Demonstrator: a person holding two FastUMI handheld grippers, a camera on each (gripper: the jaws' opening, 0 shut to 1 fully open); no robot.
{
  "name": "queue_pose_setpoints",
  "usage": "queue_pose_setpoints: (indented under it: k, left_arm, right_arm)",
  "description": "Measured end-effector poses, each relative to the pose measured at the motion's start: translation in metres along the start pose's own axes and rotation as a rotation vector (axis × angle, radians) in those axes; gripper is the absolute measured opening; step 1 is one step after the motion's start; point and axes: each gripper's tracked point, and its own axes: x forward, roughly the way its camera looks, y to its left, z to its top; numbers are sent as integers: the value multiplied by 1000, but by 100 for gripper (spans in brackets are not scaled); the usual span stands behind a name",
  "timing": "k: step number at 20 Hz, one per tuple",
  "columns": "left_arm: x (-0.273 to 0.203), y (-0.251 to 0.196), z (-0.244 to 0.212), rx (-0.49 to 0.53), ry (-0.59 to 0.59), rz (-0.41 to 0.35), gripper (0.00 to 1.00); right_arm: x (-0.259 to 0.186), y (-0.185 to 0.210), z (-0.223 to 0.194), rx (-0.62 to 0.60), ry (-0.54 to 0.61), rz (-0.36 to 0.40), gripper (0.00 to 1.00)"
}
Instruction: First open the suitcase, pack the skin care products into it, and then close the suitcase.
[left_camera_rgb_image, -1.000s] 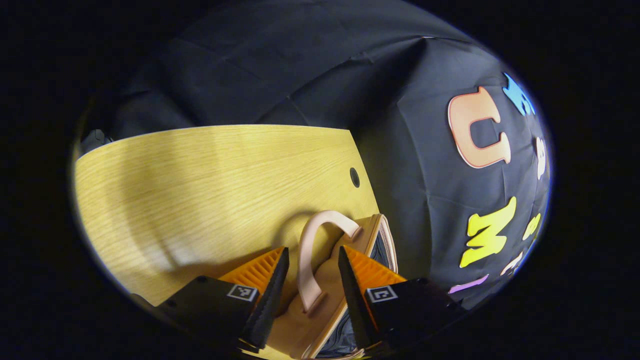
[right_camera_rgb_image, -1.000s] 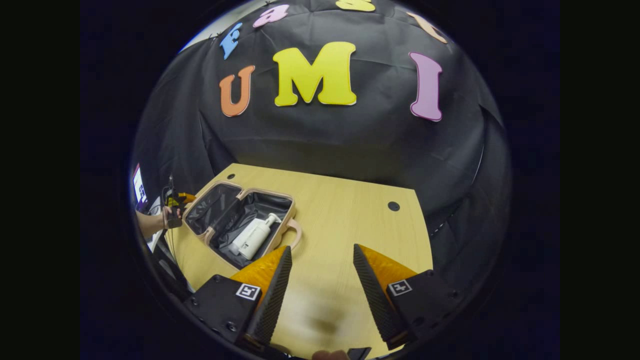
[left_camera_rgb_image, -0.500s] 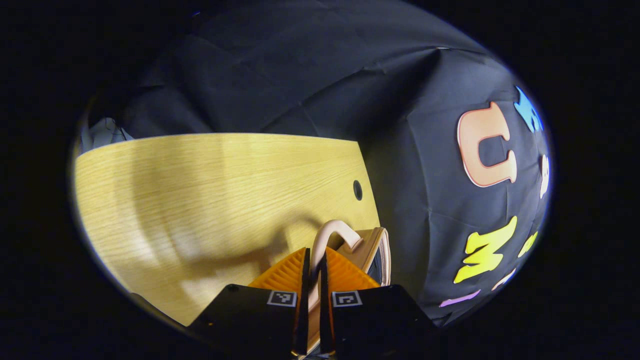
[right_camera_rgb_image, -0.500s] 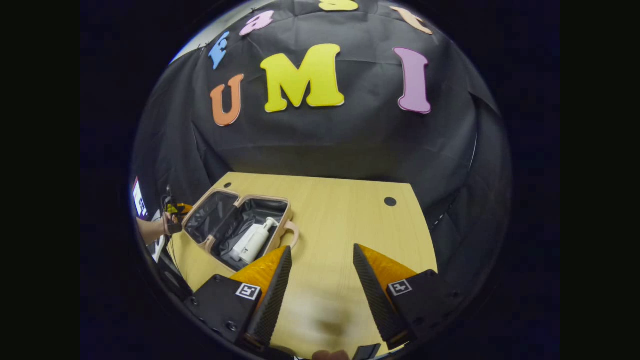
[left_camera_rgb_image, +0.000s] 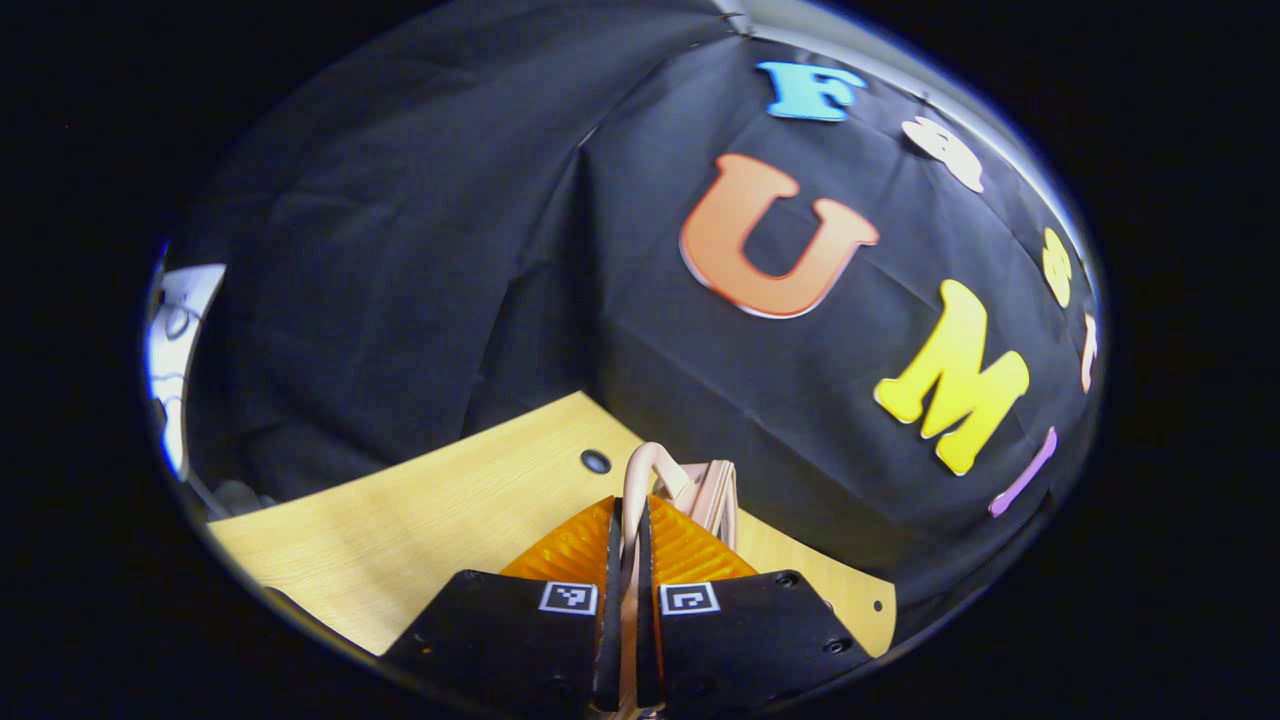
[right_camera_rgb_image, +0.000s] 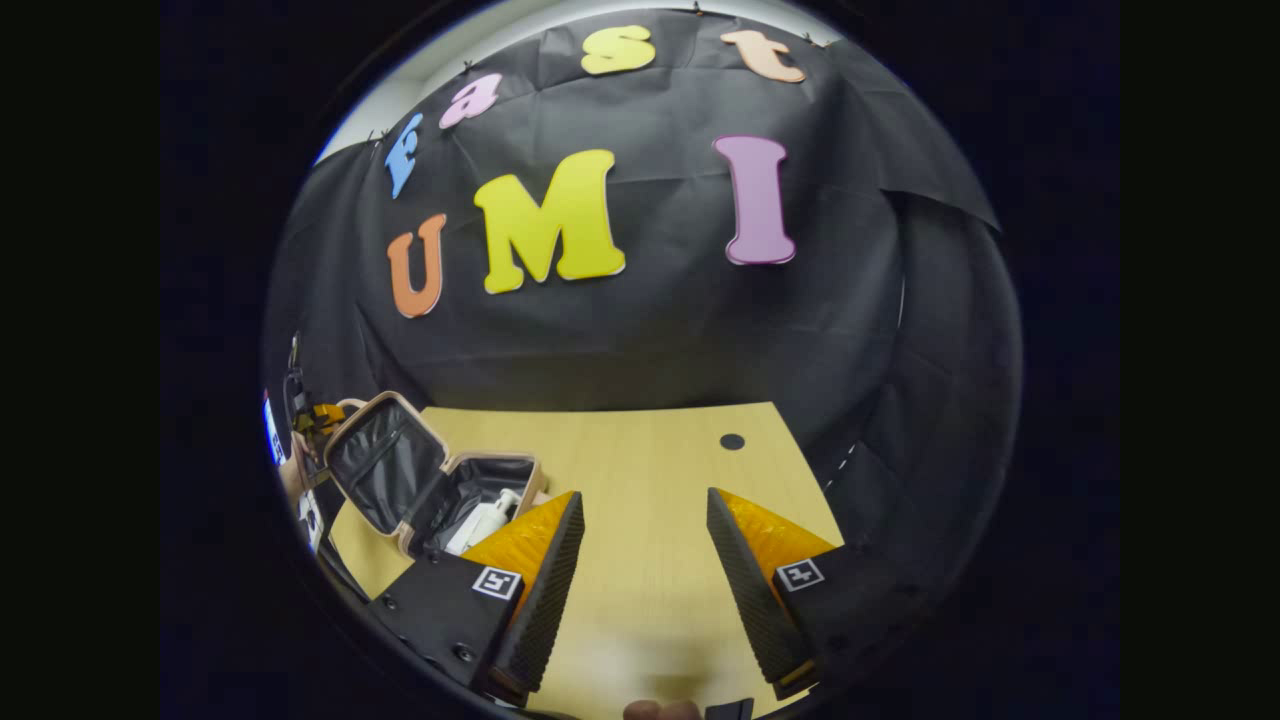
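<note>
My left gripper (left_camera_rgb_image: 628, 510) is shut on the pink handle (left_camera_rgb_image: 652, 462) of the suitcase lid (left_camera_rgb_image: 716, 488), which I see edge-on just past my fingers. In the right gripper view the pink suitcase stands at the left of the table with its lid (right_camera_rgb_image: 380, 465) tilted up about halfway, dark lining facing the base (right_camera_rgb_image: 500, 470). A white pump bottle (right_camera_rgb_image: 480, 522) lies inside the base. The left gripper (right_camera_rgb_image: 320, 415) shows at the lid's far edge. My right gripper (right_camera_rgb_image: 645, 500) hangs open above the bare wood, holding nothing.
The wooden table (right_camera_rgb_image: 640, 450) stretches right of the suitcase, with a round cable hole (right_camera_rgb_image: 732, 441) near its back right corner and another hole (left_camera_rgb_image: 595, 461) beyond the lid. Black cloth walls close in the table at the back and the sides.
My left gripper closed on the lid handle, then swung up and over, raising the lid from flat to about half upright. The right gripper stayed open and drew back slightly.
</note>
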Motion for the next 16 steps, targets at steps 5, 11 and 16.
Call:
queue_pose_setpoints:
  k: [5, 11, 16]
  left_arm:
    - [-44, -108, -4, 231, -130, -45, 9]
    - [-66, -212, -65, 411, -208, -100, 9]
    - [-72, -279, -152, 485, -140, -198, 9]
  right_arm:
    - [-16, -23, 4, 19, -34, -23, 75]
    - [-36, -56, 9, -5, -70, -76, 74]
    - [-45, -85, 10, -10, -75, -136, 74]
